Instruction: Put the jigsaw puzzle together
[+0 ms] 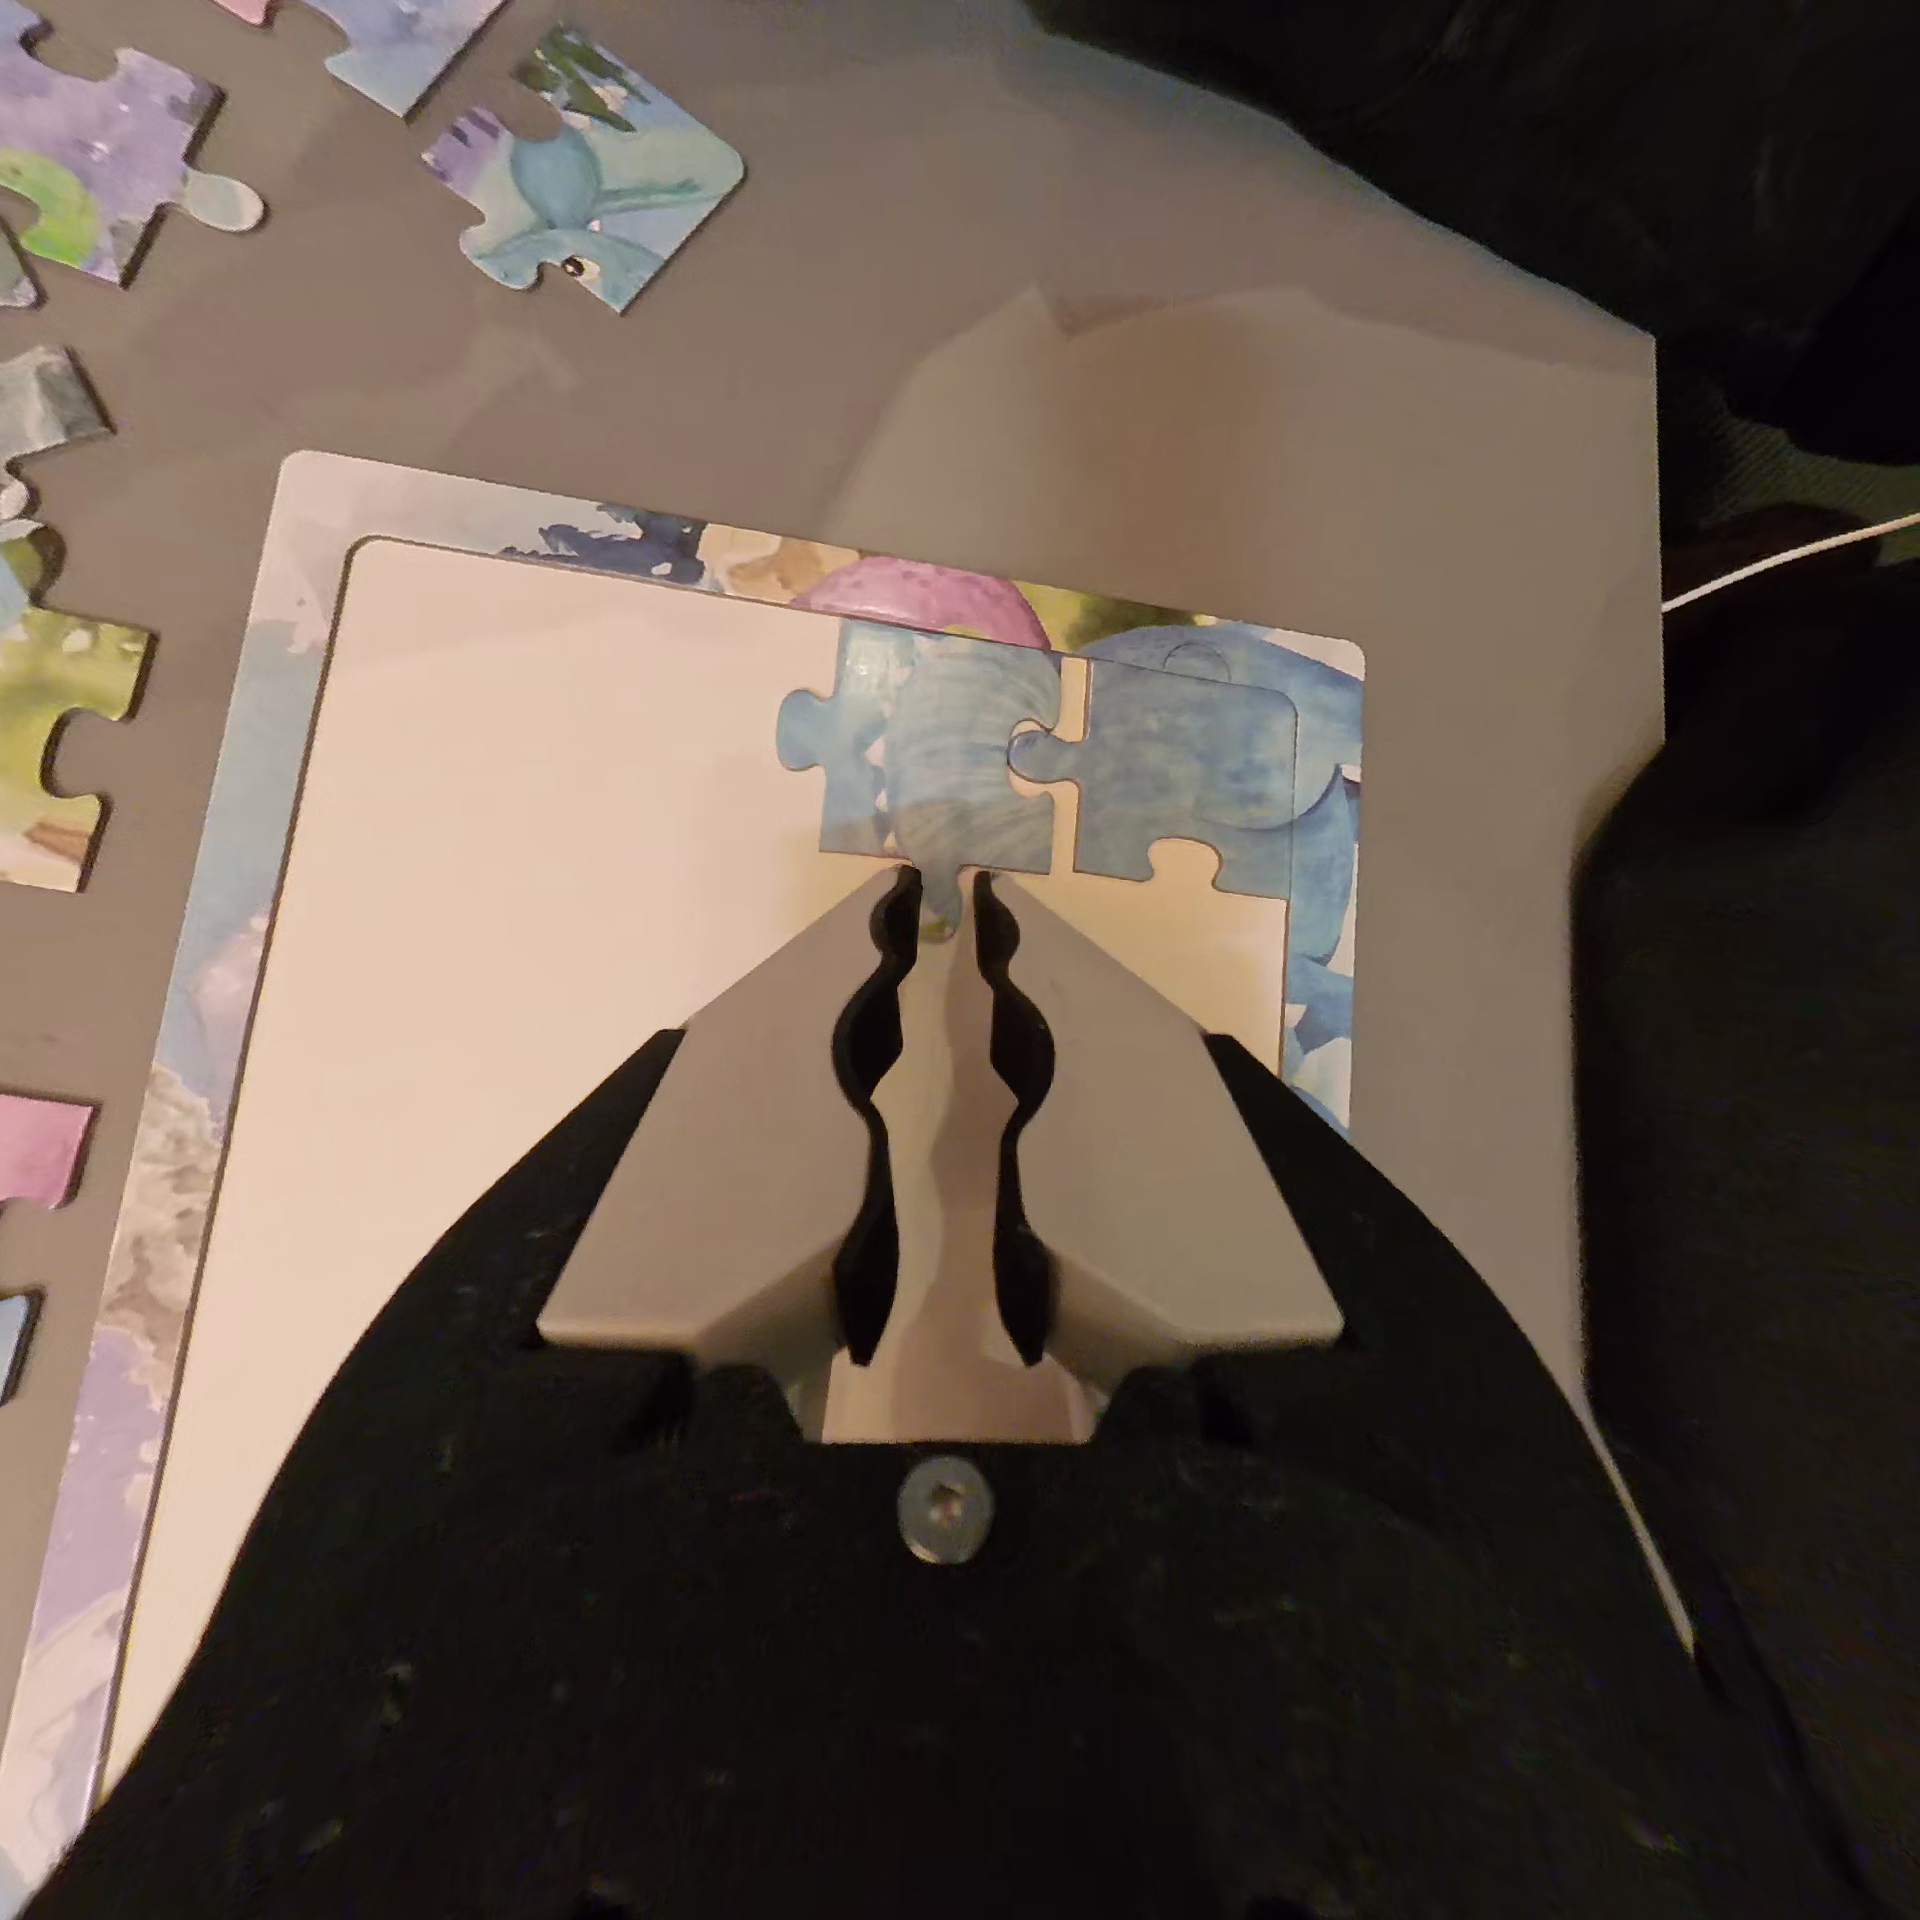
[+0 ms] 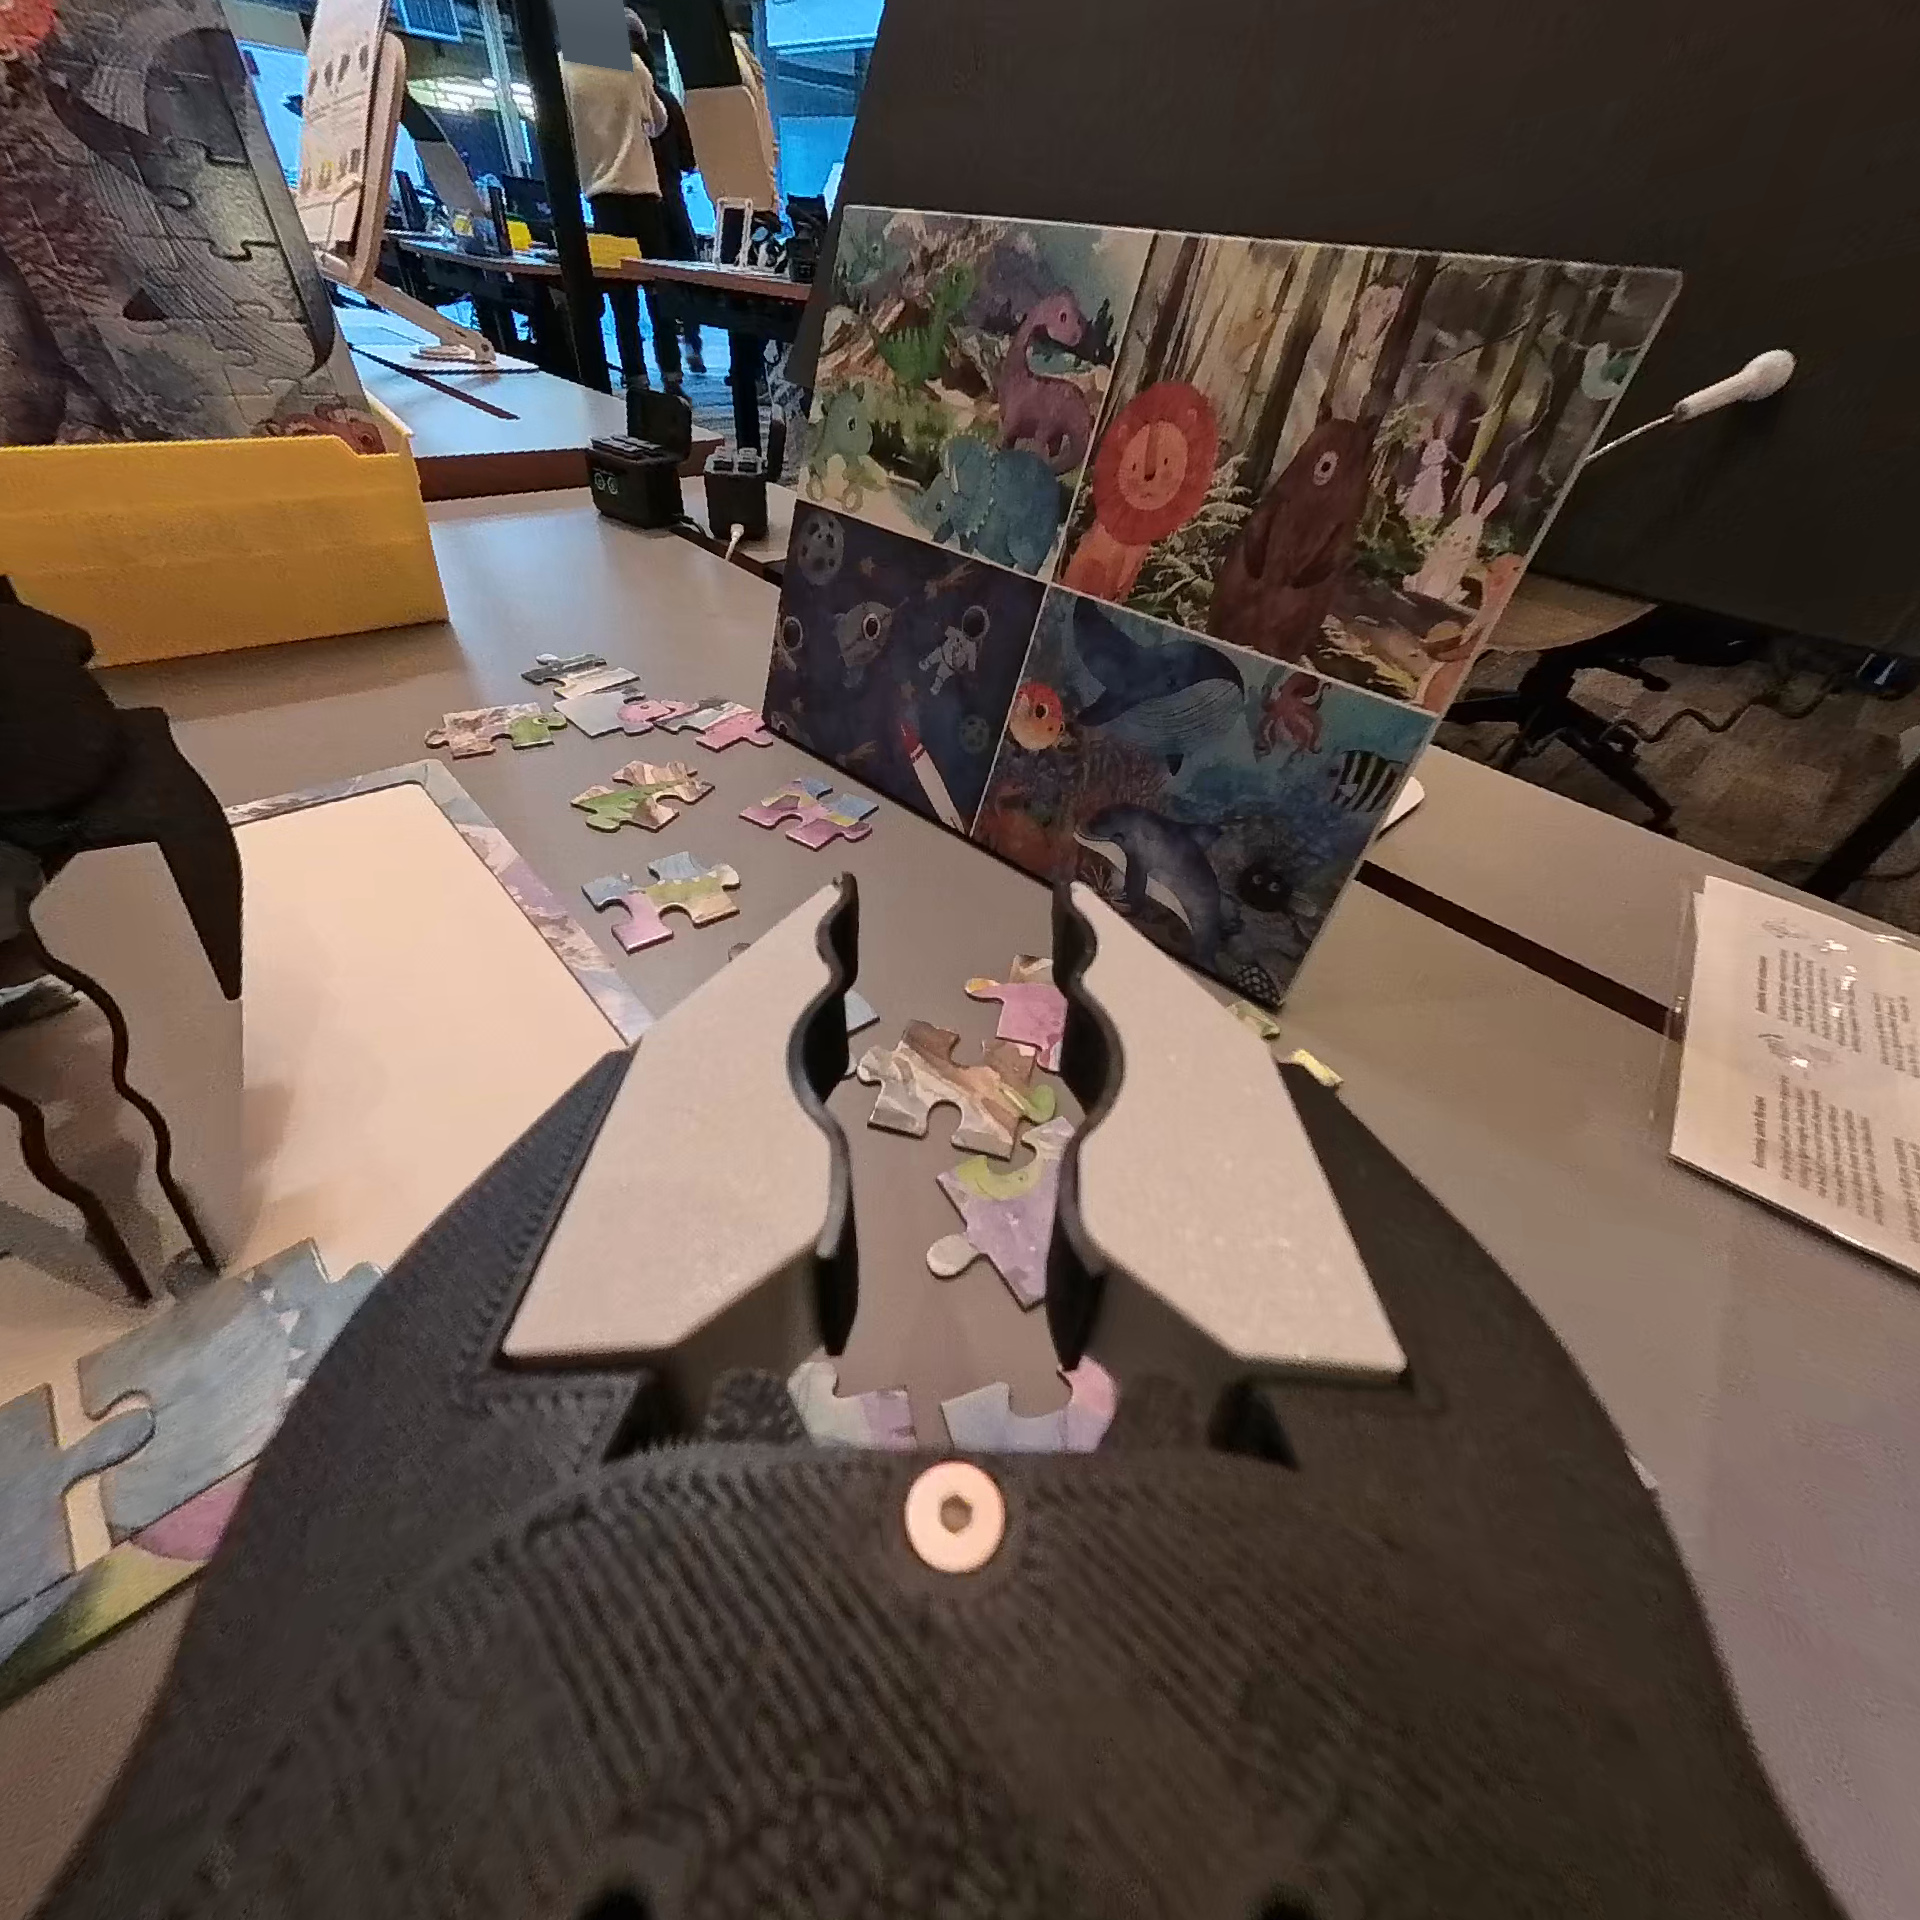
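Note:
A puzzle tray with a painted border lies on the grey table. Two blue pieces lie in its far right corner: a corner piece and, to its left, a blue piece, with a thin gap between them. My left gripper is down on the tray, its fingertips closed on that piece's near tab. It also shows at the left of the right wrist view. My right gripper is open and empty, held above loose pieces beside the tray.
Several loose pieces lie left of and beyond the tray. A propped picture board stands behind them. There is a yellow box at the back left and a printed sheet at the right. The table edge is close to the tray. The gap from one gripper's tips to the other's is roughly 20 cm.

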The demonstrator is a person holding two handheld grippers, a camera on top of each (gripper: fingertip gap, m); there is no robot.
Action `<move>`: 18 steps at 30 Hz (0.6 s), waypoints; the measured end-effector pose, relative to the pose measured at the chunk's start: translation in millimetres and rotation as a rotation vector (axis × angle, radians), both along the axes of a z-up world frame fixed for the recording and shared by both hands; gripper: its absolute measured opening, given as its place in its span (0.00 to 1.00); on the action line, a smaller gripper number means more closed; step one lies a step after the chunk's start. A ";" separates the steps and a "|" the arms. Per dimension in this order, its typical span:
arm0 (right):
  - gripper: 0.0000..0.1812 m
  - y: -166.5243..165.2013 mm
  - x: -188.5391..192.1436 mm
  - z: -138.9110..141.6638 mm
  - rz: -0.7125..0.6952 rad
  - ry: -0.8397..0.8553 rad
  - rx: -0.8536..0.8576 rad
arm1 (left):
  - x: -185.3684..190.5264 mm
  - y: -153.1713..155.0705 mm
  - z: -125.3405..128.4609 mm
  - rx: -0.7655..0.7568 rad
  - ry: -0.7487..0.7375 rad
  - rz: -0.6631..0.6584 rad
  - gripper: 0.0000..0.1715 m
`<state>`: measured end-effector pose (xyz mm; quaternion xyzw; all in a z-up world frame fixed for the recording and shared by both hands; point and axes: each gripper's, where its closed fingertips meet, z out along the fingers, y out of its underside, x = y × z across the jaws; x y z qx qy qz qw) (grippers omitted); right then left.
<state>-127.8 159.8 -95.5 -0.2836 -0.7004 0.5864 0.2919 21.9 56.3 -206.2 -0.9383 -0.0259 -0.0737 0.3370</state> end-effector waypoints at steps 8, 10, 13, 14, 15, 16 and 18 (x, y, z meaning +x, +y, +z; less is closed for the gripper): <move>0.20 -0.2 0.2 0.4 0.001 0.001 0.000 | -2.8 0.2 1.1 0.011 -0.001 0.010 0.06; 0.20 -0.3 0.4 0.7 0.001 0.002 0.000 | -3.7 -0.2 -1.0 0.002 0.012 0.009 0.08; 0.20 -0.3 0.5 0.9 0.001 0.003 0.001 | -4.1 -0.3 -1.7 -0.004 0.040 0.002 0.07; 0.20 -0.4 0.5 0.9 0.001 0.003 0.000 | -5.0 -0.4 -2.3 -0.009 0.058 0.001 0.06; 0.20 -0.4 0.6 0.7 0.001 0.003 0.000 | -5.5 -0.4 -3.1 -0.014 0.075 -0.001 0.06; 0.20 -0.4 0.5 0.7 0.001 0.003 0.001 | -5.7 -0.4 -4.0 -0.019 0.090 -0.004 0.06; 0.20 -0.4 0.4 0.5 0.001 0.002 0.001 | -6.1 -0.3 -4.4 -0.024 0.111 -0.007 0.05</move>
